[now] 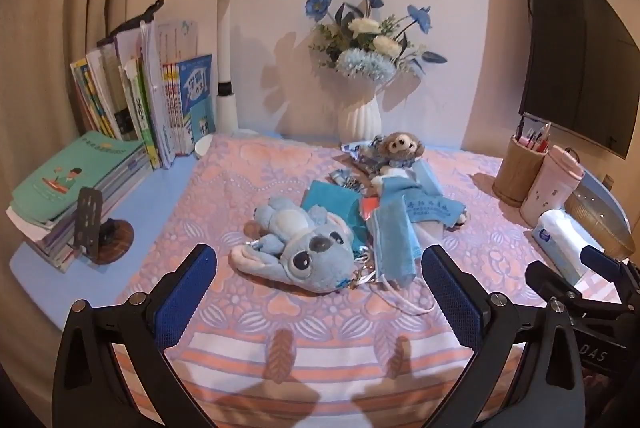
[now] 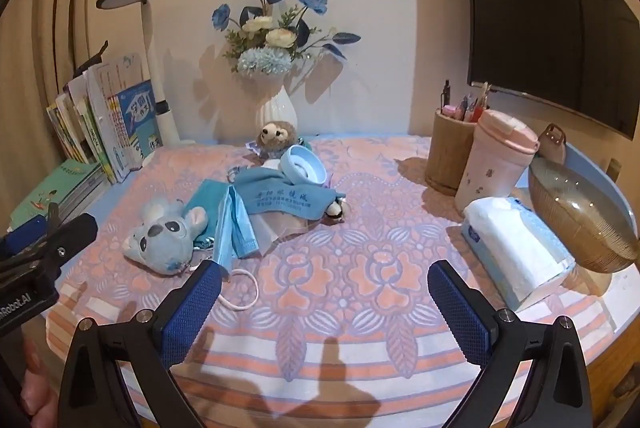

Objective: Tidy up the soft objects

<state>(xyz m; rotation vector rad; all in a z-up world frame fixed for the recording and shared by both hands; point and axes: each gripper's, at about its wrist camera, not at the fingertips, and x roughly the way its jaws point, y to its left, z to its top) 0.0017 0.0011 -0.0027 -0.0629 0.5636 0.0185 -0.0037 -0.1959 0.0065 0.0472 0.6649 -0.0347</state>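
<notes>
A blue plush toy (image 1: 298, 248) lies on the patterned pink blanket (image 1: 248, 184), also in the right wrist view (image 2: 164, 238). Beside it lie a blue face mask (image 1: 394, 242), a light blue cloth with print (image 1: 426, 202) and a teal cloth (image 1: 328, 200). A brown plush toy (image 1: 400, 148) sits behind them near the vase. In the right wrist view the mask (image 2: 236, 224), printed cloth (image 2: 284, 198) and brown plush (image 2: 276, 136) show too. My left gripper (image 1: 320, 292) is open just in front of the blue plush. My right gripper (image 2: 326, 304) is open and empty over the blanket.
A white vase with blue flowers (image 1: 360, 116), a desk lamp (image 1: 226, 28) and books (image 1: 140, 108) stand at the back. A pen holder (image 2: 450, 152), pink cup (image 2: 496, 164), tissue pack (image 2: 516, 248) and glass bowl (image 2: 580, 216) stand on the right. A monitor (image 2: 552, 8) hangs above.
</notes>
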